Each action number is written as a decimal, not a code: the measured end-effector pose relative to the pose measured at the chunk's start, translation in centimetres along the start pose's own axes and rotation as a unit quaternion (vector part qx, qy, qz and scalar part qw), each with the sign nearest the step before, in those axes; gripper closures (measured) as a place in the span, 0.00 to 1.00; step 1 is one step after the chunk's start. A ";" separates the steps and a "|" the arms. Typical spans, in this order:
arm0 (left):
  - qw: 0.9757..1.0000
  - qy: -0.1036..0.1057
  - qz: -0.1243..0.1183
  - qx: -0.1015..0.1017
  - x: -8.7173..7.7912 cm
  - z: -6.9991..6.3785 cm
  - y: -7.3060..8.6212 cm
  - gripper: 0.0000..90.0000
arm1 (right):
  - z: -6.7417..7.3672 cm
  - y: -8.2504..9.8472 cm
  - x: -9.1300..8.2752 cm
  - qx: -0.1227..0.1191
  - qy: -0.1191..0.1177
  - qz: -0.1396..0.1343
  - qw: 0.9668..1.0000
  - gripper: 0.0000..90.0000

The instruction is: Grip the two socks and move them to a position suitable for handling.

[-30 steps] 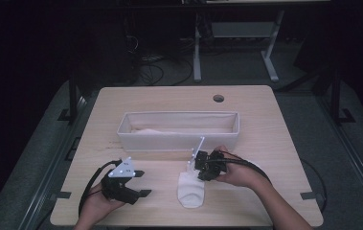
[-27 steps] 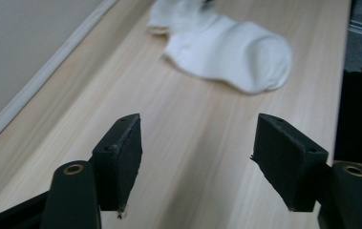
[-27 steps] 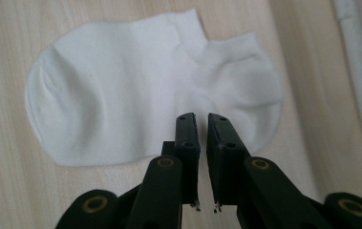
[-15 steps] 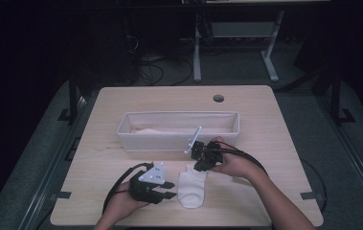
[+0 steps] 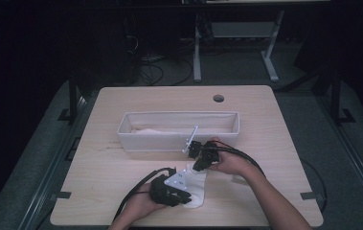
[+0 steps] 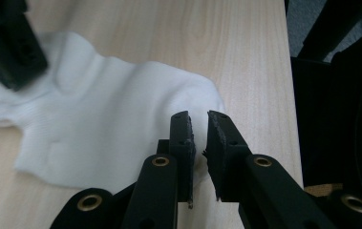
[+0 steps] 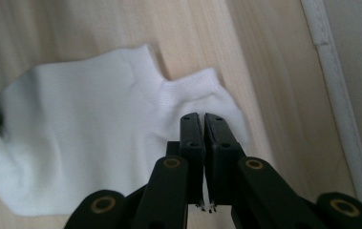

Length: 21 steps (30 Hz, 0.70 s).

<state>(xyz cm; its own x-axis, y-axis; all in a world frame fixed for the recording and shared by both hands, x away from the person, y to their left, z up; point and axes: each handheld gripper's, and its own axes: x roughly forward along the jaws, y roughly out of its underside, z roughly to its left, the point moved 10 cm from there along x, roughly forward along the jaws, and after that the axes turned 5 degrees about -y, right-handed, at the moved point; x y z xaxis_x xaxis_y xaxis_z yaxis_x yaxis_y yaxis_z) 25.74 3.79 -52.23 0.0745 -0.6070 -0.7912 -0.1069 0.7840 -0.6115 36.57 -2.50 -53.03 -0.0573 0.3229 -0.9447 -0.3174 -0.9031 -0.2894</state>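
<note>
step: both grippers pinch one white sock [image 5: 194,189] at opposite ends, likely to lift or fold it, maybe to move it to the bin [image 5: 179,139].
left gripper [image 6: 198,125]: jaws have just been closing on the sock's rounded end; narrow slit left between pads, sock edge looks caught low in the pinch, grip thin.
right gripper [image 7: 202,123]: jaws nearly together, clamped on the sock's cuff end; white fabric shows between the pads at the bottom.
where: sock lies flat on the table [image 5: 121,105], near the front edge, in front of the bin and apart from it; left gripper [image 5: 185,195] at its near end, right gripper [image 5: 199,165] at its far end.
doing it well: confirm the left pinch has both layers before any lift; its bite sits right at the hem, could slip.
doing it well 2: raise both ends together, keep the sock slightly taut, no hard pull apart or the weaker grip lets go.
doing it well 3: if heading to the bin, clear its front wall before lowering.
sock look: white, short ankle type, ribbed cuff, heel bulge visible, soft wrinkles mid-body, no marks seen.
handling: limp, light, will sag between grips.
bin: long, white, shallow; pale cloth-like item inside, too unclear to name.
</note>
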 end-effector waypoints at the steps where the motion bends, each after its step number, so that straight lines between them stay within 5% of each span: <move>1: 1.000 0.000 0.000 0.000 0.0 0.0 0.0 0.89 | 0.0 0.0 0.0 0.000 0.000 0.000 1.000 0.96; 10: 0.999 0.019 0.025 0.007 0.9 -0.7 0.3 0.89 | -1.1 -0.1 0.2 0.010 0.001 -0.008 1.000 0.96; 21: 0.999 0.026 0.026 0.009 1.1 -0.8 0.3 0.88 | -1.3 -0.1 0.2 0.008 0.006 -0.009 1.000 0.95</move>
<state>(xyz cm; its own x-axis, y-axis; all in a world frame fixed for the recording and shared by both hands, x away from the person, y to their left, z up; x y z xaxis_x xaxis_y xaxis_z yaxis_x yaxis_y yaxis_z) 24.97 3.25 -53.26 0.0172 -0.5716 -0.8203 -0.0923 0.8161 -0.5706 37.78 -2.74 -53.41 -0.0399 0.3348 -0.9415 -0.3337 -0.8926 -0.3032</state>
